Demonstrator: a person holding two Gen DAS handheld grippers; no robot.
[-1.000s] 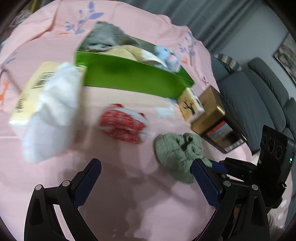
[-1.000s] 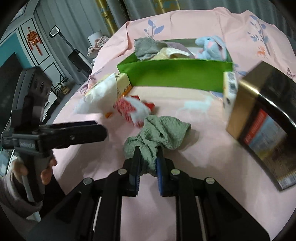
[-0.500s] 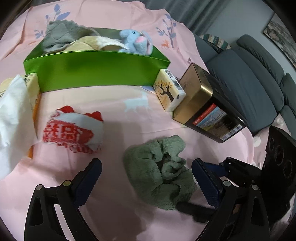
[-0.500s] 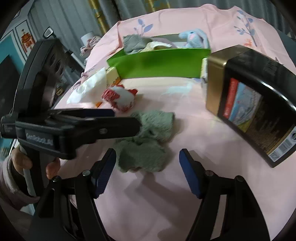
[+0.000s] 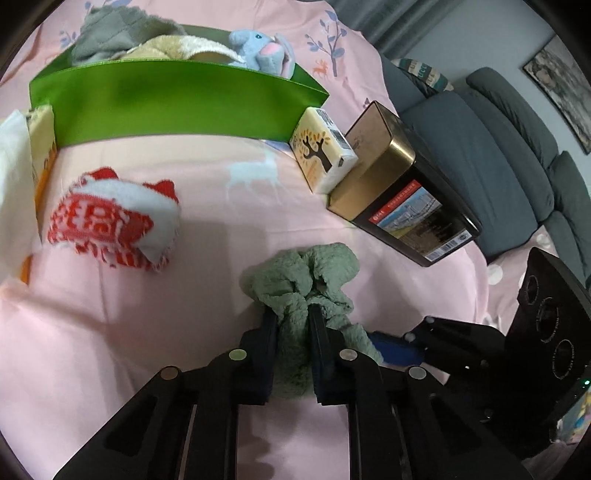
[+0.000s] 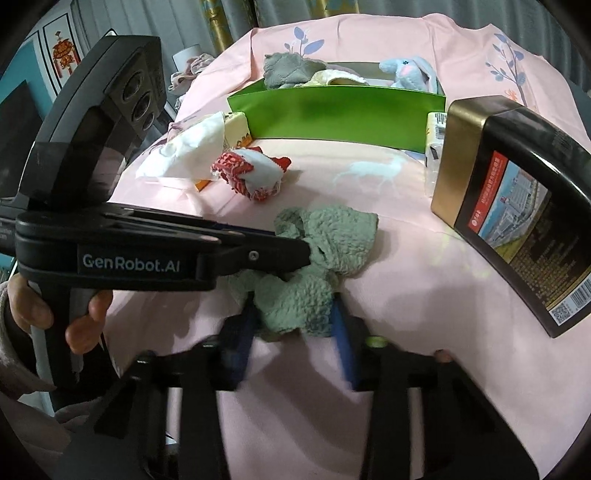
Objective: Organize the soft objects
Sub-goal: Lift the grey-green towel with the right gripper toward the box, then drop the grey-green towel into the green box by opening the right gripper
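A crumpled green towel [image 5: 306,280] lies on the pink cloth in front of the green box [image 5: 177,99]. My left gripper [image 5: 293,317] is shut on the towel's near fold. My right gripper [image 6: 295,314] has its jaws partly closed around the towel's near end [image 6: 295,302], touching it on both sides. The left gripper also shows from the side in the right wrist view [image 6: 295,251]. A red and white cloth [image 5: 110,221] lies to the left. The box holds a grey cloth [image 5: 110,33], a cream cloth [image 5: 173,46] and a blue plush bunny [image 5: 262,48].
A black and gold tin [image 5: 399,199] and a small cream carton [image 5: 325,155] stand right of the box. A white tissue pack [image 6: 192,144] lies at the left. A grey sofa [image 5: 498,155] is beyond the table's right edge.
My left gripper moved in over the green towel and shut on it. My right gripper let the towel go, opened wide, and now has narrowed around its near end.
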